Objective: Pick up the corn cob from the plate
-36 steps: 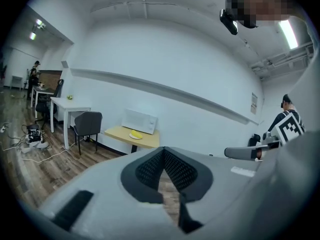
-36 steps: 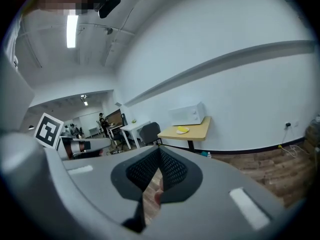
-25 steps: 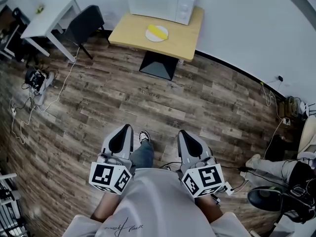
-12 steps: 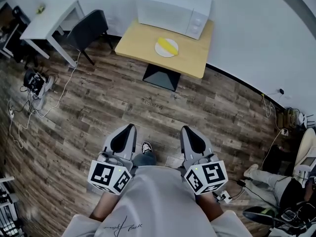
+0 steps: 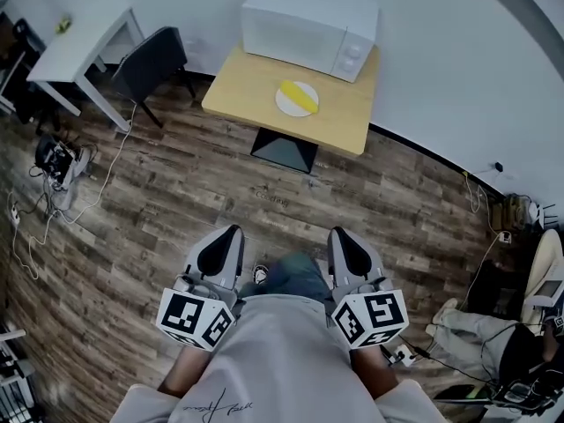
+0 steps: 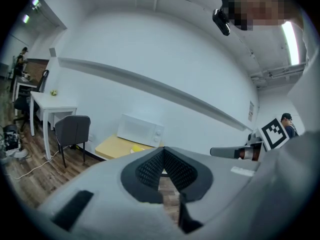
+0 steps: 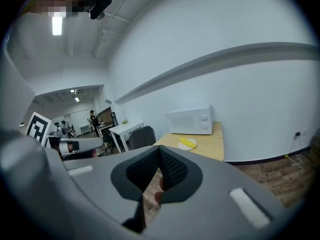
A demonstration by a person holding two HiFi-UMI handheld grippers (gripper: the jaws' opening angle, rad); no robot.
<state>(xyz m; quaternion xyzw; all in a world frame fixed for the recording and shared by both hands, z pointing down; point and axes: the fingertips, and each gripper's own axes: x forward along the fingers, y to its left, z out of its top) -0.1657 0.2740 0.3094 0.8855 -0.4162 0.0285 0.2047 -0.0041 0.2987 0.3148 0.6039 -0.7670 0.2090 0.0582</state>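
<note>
Pale matt wooden table [image 5: 242, 91], seemingly glossy plastic microwave [image 5: 304, 16].

1. No word, brand or number can be read in any view.
2. The shirt [image 5: 264, 368] has a line of dark script [image 5: 220, 405] near the lower edge of the head view. It is too small to read.
3. The floor [image 5: 176, 201] bears a small dark marking [image 5: 271, 199] in front of the table [image 5: 247, 91]. It is illegible.
4. The left cube [image 5: 196, 317] on the left gripper [image 5: 229, 234] and the right cube [image 5: 370, 317] on the right gripper [image 5: 340, 236] show black-and-white square patterns, not letters.
5. A small sheet [image 6: 251, 110] hangs on the wall [image 6: 165, 84]. Its print is unreadable.
</note>
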